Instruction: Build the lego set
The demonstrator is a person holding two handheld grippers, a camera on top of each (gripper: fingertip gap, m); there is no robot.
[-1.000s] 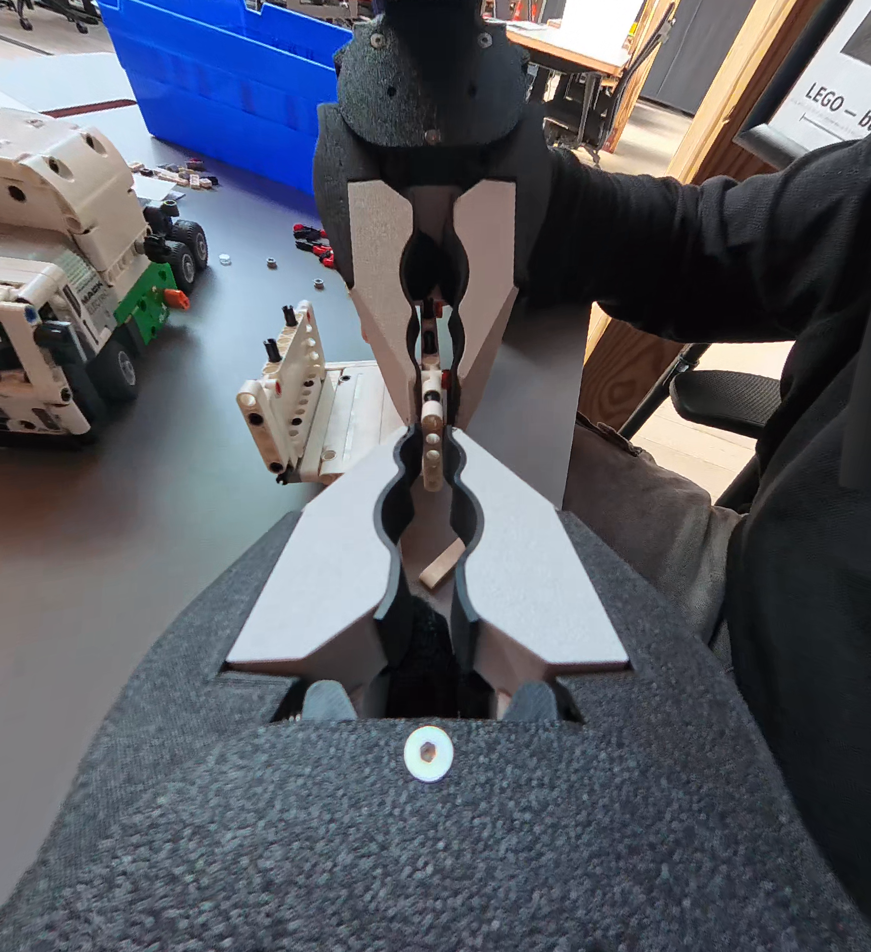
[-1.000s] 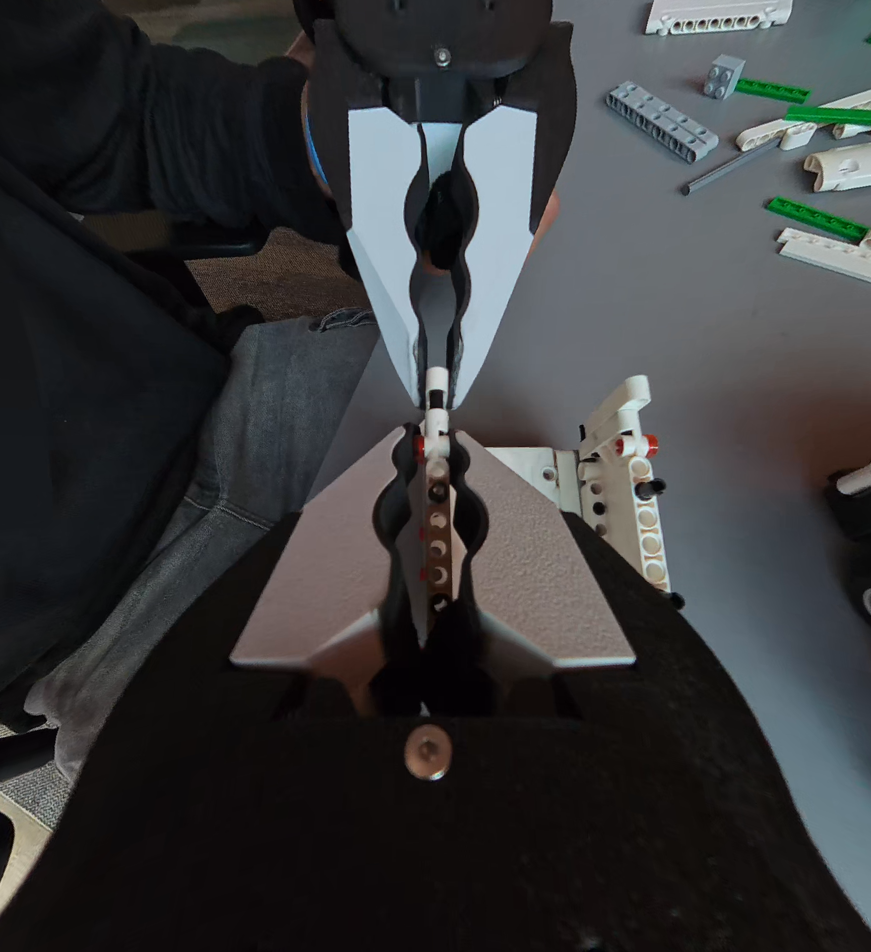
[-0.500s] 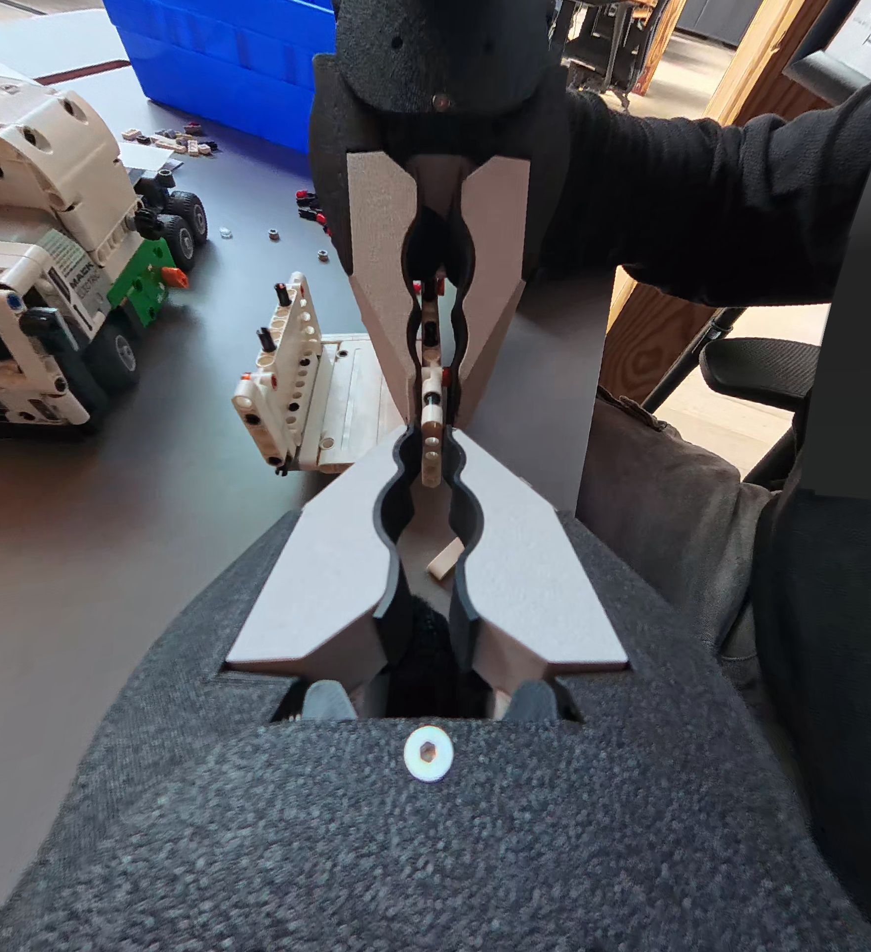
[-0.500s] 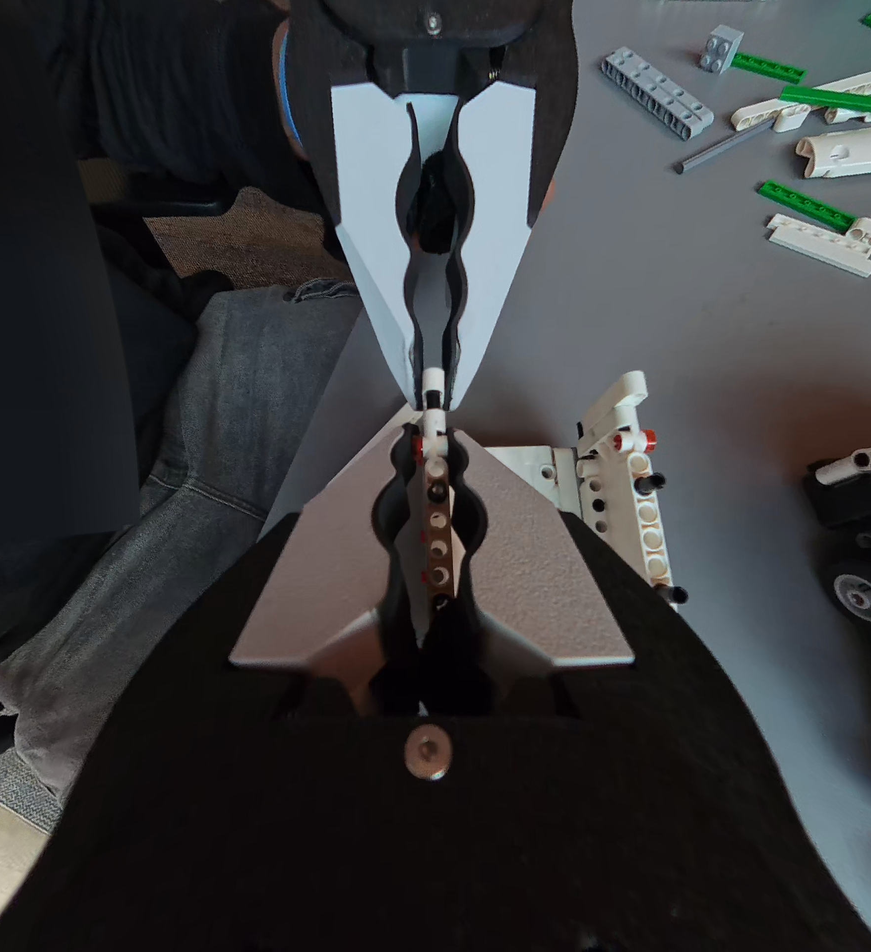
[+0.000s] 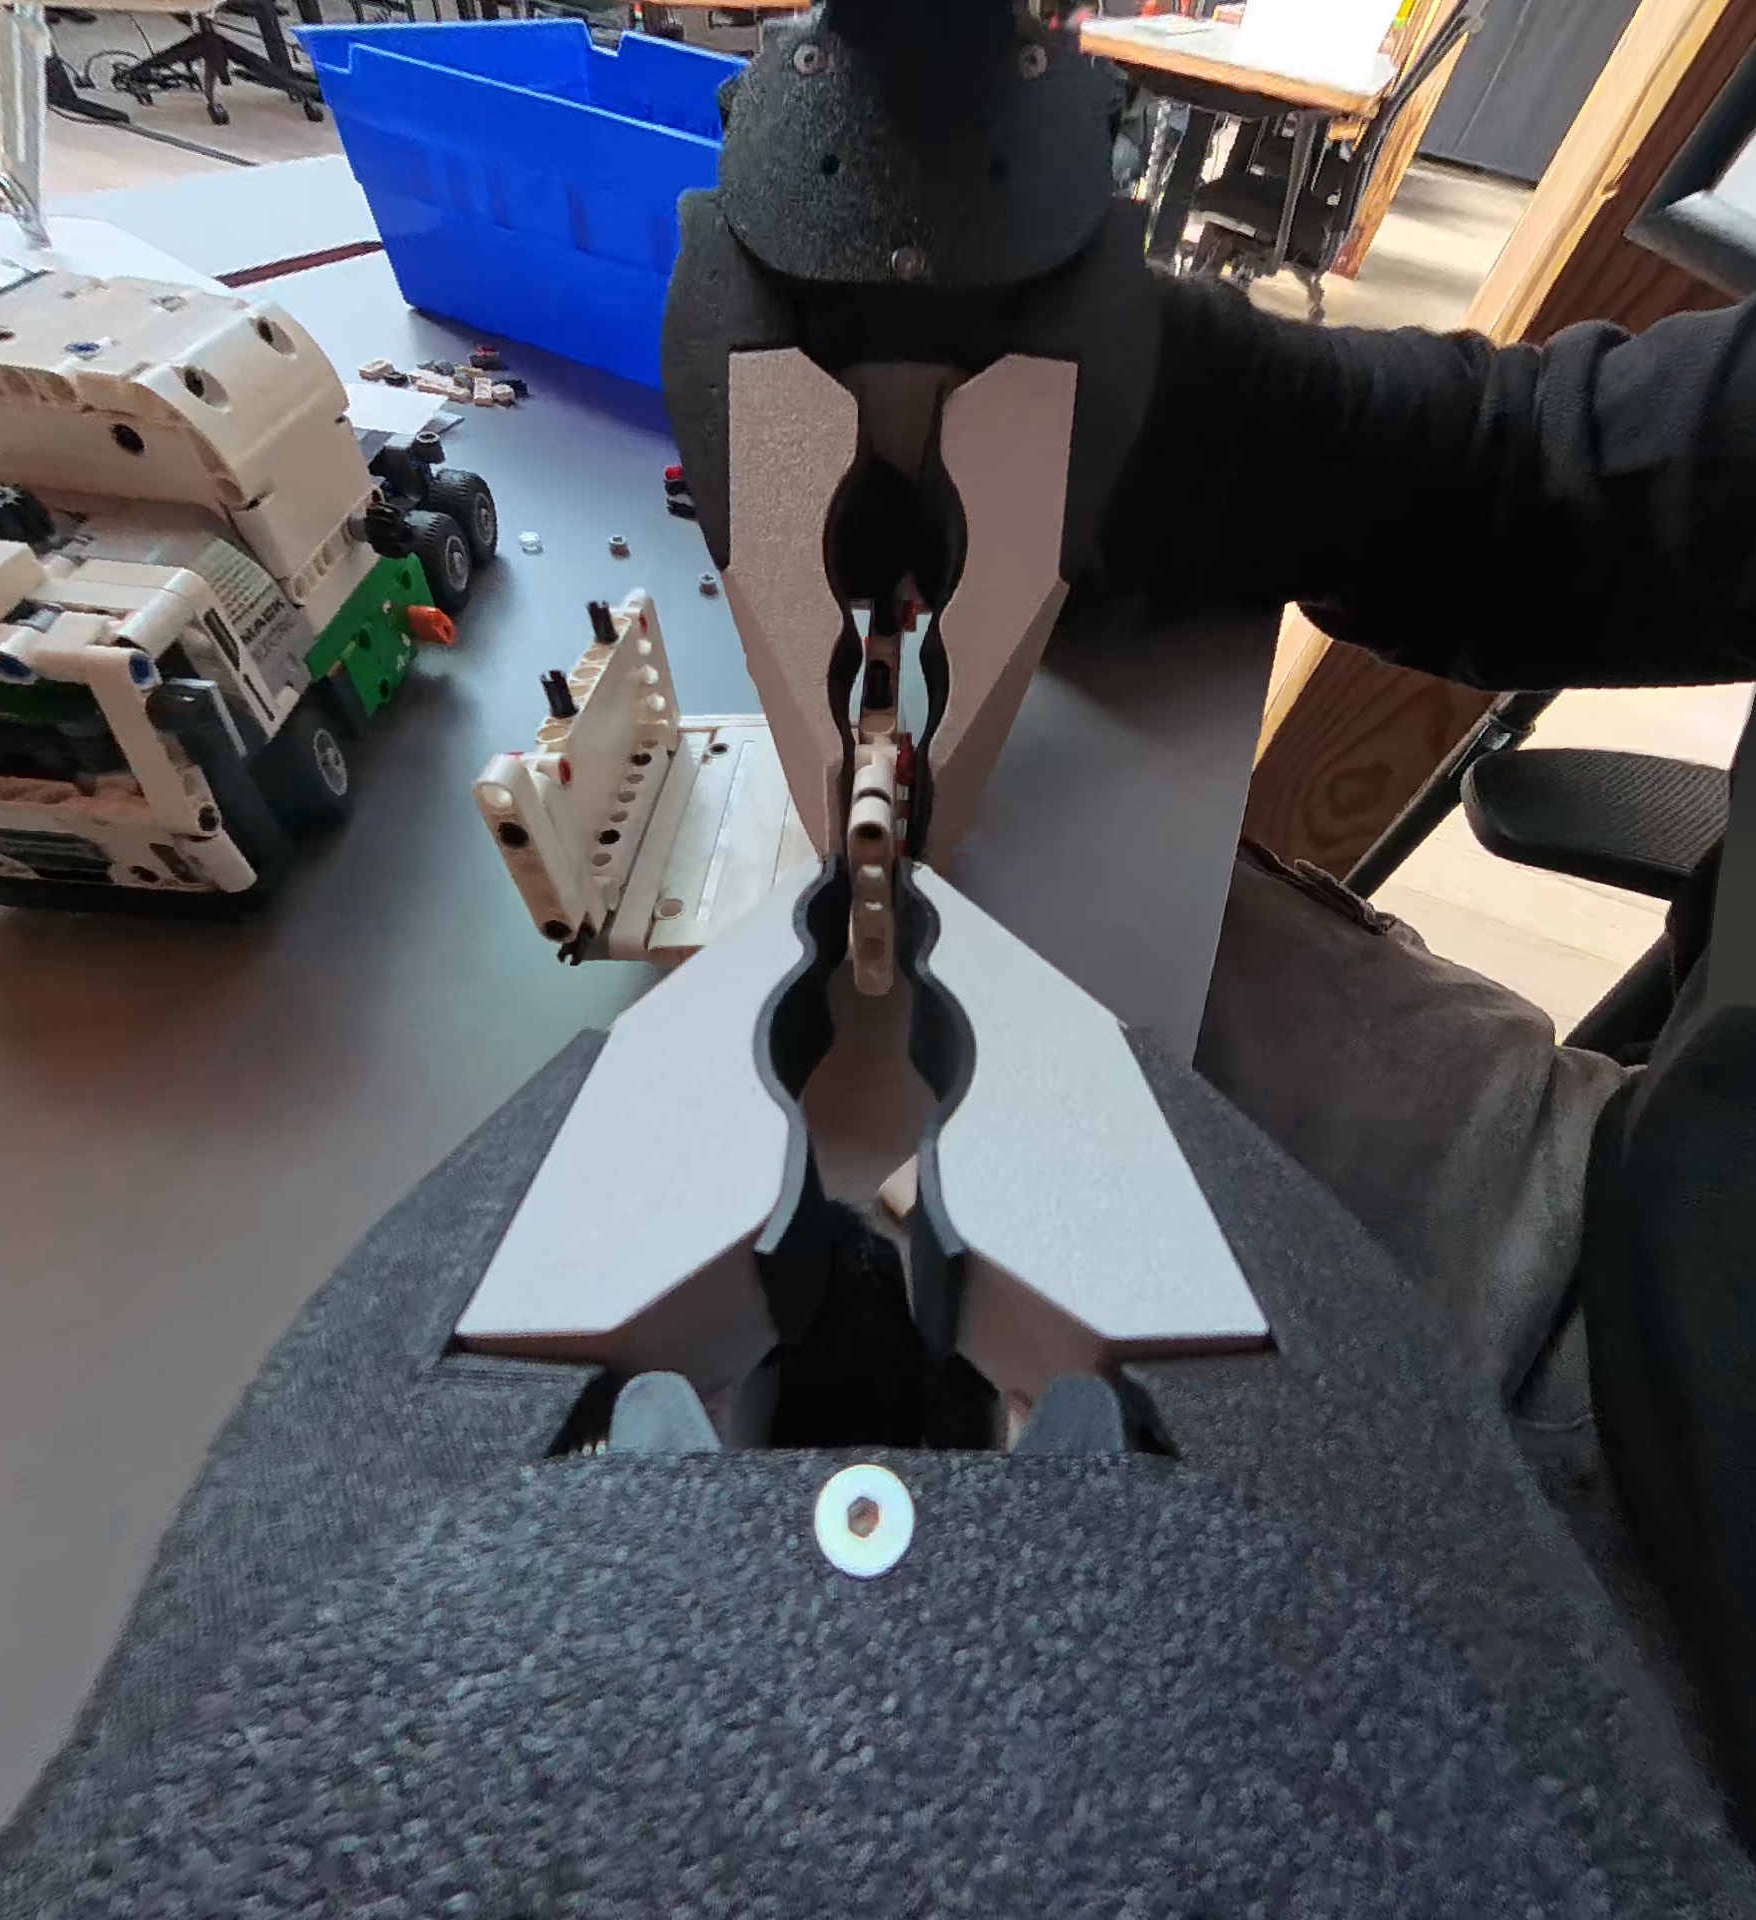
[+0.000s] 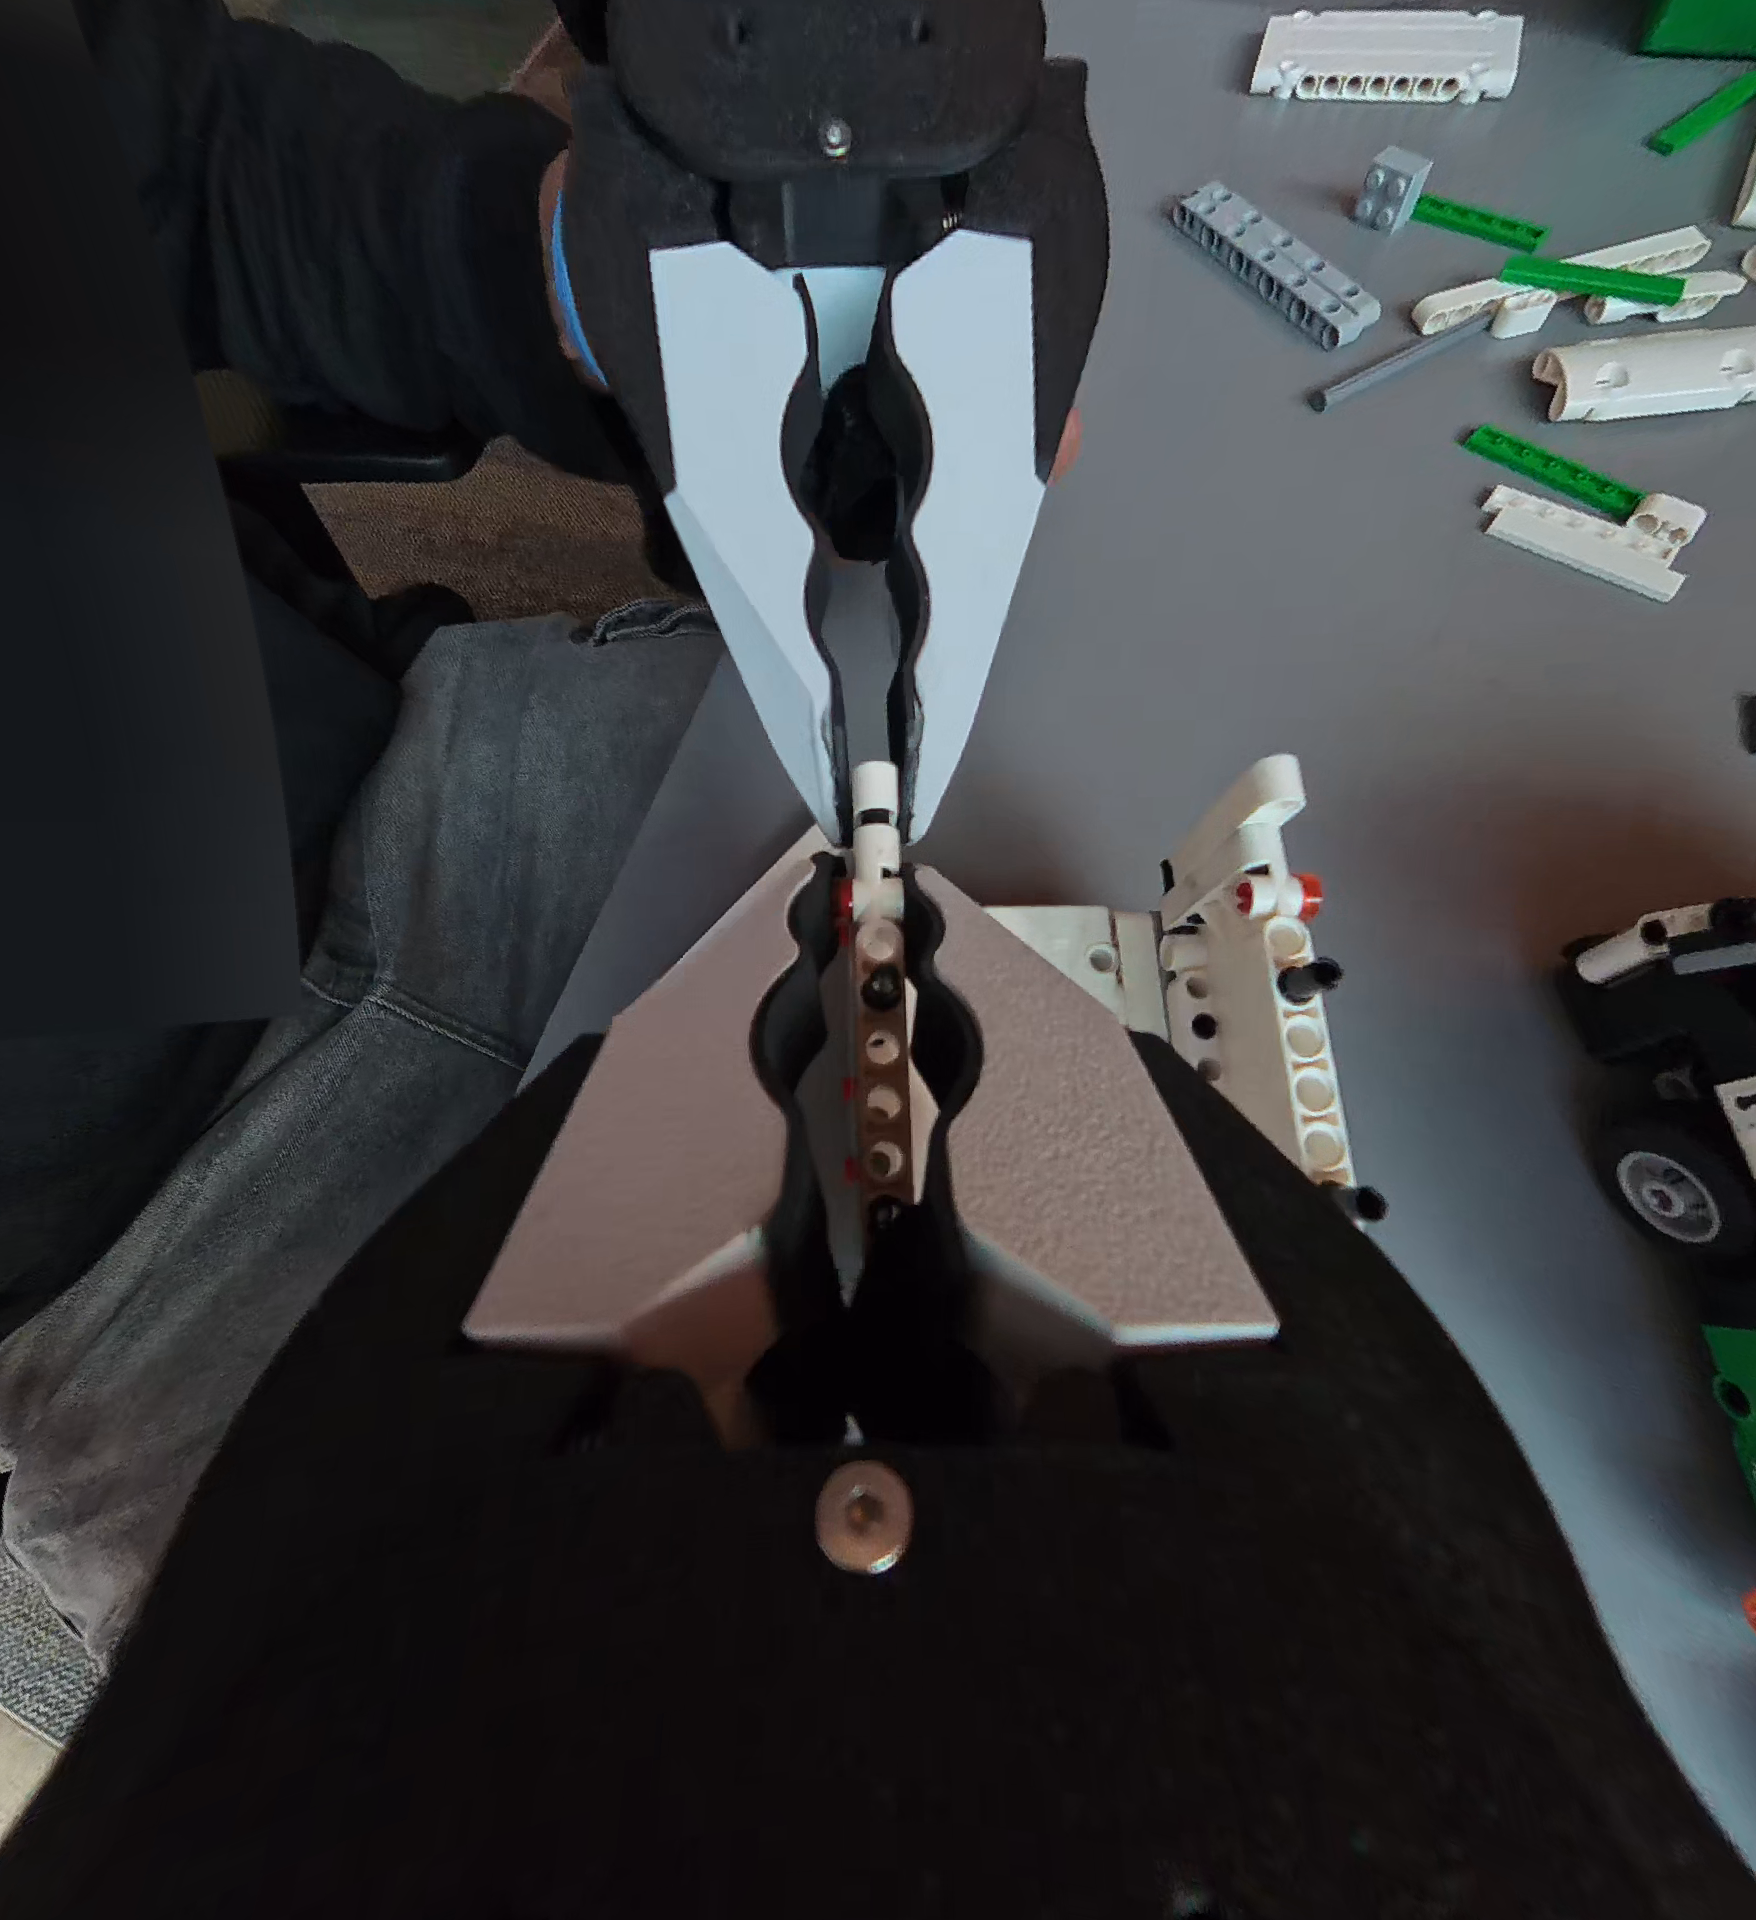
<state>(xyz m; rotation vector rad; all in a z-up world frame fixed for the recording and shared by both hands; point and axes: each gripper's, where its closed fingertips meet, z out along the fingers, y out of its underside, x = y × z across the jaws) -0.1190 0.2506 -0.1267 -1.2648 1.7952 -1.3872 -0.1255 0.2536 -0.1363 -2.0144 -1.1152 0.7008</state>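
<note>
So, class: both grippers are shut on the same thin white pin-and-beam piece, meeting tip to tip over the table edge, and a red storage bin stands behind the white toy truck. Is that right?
Not quite: the storage bin is blue, as the left wrist view shows. The rest holds: the left gripper and right gripper both clamp the white pin-and-beam piece, with the white toy truck nearby.

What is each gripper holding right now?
Left gripper: closed on the end of a white holed beam.
Right gripper: closed on the beam's other end, with its red pins.

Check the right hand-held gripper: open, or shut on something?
Shut. The right hand-held gripper has both fingers closed against a white beam with holes lying lengthwise between them.
</note>
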